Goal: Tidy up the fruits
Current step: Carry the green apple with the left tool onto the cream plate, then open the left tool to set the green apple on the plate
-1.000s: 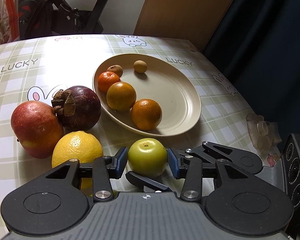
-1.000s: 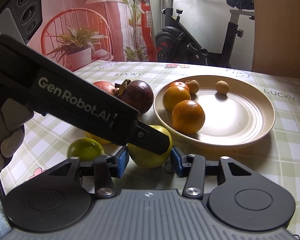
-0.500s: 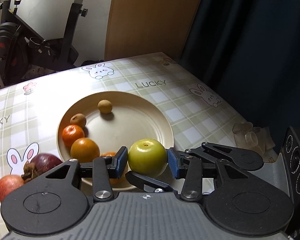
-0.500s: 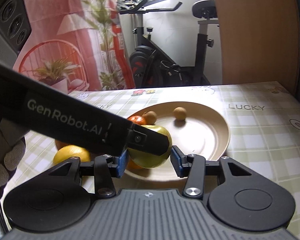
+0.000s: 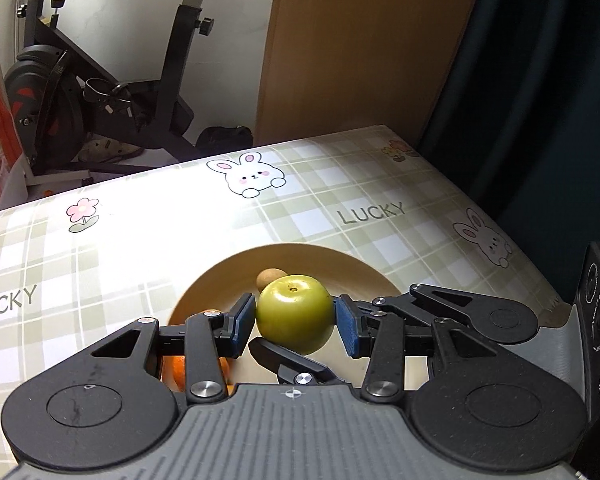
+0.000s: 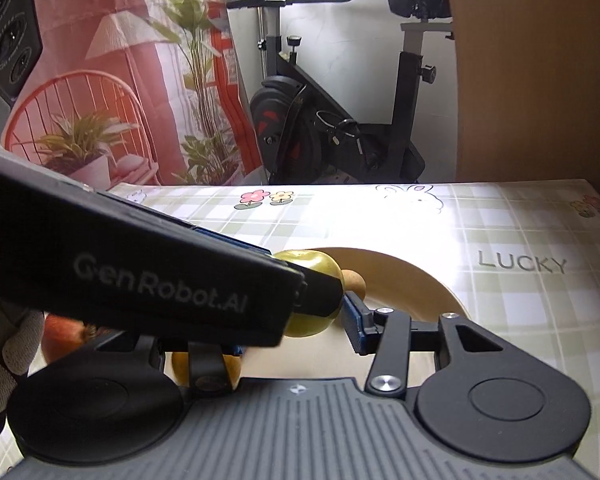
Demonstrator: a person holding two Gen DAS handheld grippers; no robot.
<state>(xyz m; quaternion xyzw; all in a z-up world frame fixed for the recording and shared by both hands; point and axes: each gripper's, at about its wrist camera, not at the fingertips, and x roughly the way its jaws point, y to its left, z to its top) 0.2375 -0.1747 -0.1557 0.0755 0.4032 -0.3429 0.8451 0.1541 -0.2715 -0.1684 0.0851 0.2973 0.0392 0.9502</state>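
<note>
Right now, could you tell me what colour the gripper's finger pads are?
Blue pads, clearest in the left wrist view.

The left gripper [image 5: 295, 322] clamps a green apple [image 5: 295, 313] above, apparently, the beige plate [image 5: 364, 272].

We see a yellow-green fruit [image 5: 295, 313] between blue pads [image 5: 242, 322] on a black-and-grey left gripper [image 5: 296, 318]. Beige plate [image 5: 352, 270], one small tan fruit [image 5: 269, 278], an orange one [image 5: 176, 368]. Tablecloth [image 5: 140, 240] pale green-and-white check with pink-eared white rabbits, flowers, grey "LUCKY". Red fruit [image 6: 62, 336] at left.
</note>
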